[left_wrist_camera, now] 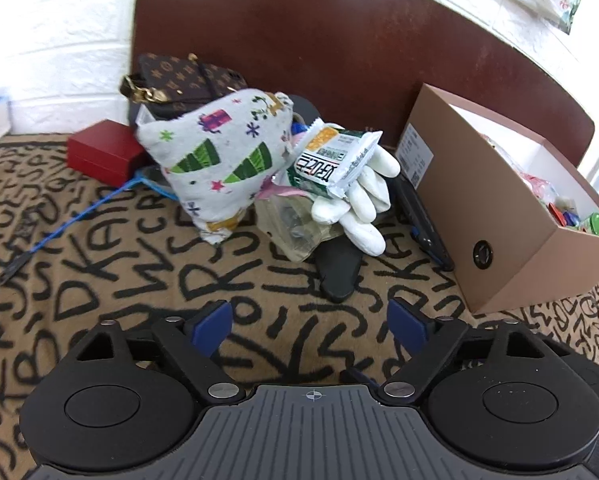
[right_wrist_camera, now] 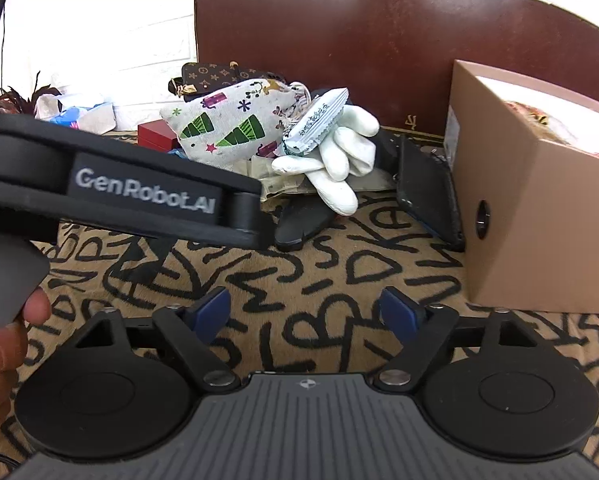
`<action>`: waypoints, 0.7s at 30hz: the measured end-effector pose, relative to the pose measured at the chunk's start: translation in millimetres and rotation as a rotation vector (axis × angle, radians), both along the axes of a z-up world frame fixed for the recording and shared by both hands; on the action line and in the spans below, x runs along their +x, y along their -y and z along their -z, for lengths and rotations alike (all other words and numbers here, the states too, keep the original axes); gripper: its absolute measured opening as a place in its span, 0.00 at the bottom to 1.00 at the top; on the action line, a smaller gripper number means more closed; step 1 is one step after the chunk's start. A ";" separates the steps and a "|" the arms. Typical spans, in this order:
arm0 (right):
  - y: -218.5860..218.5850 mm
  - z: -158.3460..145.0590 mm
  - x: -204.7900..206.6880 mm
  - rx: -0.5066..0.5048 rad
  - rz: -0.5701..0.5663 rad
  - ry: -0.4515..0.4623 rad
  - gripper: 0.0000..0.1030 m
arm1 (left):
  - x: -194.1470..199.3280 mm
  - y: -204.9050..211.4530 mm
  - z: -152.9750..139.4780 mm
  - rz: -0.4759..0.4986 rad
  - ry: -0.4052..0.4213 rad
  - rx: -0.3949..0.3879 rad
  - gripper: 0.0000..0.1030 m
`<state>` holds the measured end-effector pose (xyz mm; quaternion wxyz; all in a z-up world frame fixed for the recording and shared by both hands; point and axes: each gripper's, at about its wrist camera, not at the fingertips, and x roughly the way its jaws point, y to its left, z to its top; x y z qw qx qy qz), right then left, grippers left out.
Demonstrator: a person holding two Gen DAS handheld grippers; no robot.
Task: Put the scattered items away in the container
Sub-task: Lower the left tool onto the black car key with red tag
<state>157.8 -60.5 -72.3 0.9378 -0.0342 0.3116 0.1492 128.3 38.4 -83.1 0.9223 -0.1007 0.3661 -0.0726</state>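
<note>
Left hand-held gripper (left_wrist_camera: 310, 322): jaws apart, nothing between them.
Right hand-held gripper (right_wrist_camera: 305, 312): jaws apart, also empty.
Cardboard box (left_wrist_camera: 495, 216): open; contents partly cut off, hard to identify.
Snack packet (left_wrist_camera: 335, 158): left of the box, lying on a white glove (left_wrist_camera: 359, 204).
Printed pouch (left_wrist_camera: 219, 152): further left of the box, covering what was possibly a blue cable end.
Patterned handbag (left_wrist_camera: 179, 80): behind the pouch, mostly hidden.

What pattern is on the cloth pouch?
White pouch with green Christmas trees, gifts and stars; clearest in left wrist view.

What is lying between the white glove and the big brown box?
A flat black case lies on the patterned blanket between the white glove and brown box, beside the box's wall. The right wrist view shows it best.
</note>
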 end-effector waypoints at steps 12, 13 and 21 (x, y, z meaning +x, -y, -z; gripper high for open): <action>-16.3 12.3 37.4 -0.006 -0.011 0.002 0.71 | 50.9 9.7 18.5 0.084 -0.059 0.044 0.77; -16.4 12.2 40.7 -0.004 -0.007 0.003 0.70 | 53.7 10.8 18.7 0.091 -0.058 0.052 0.77; -13.4 11.9 61.3 0.022 0.010 0.008 0.33 | 74.5 18.1 20.5 0.101 -0.058 0.070 0.58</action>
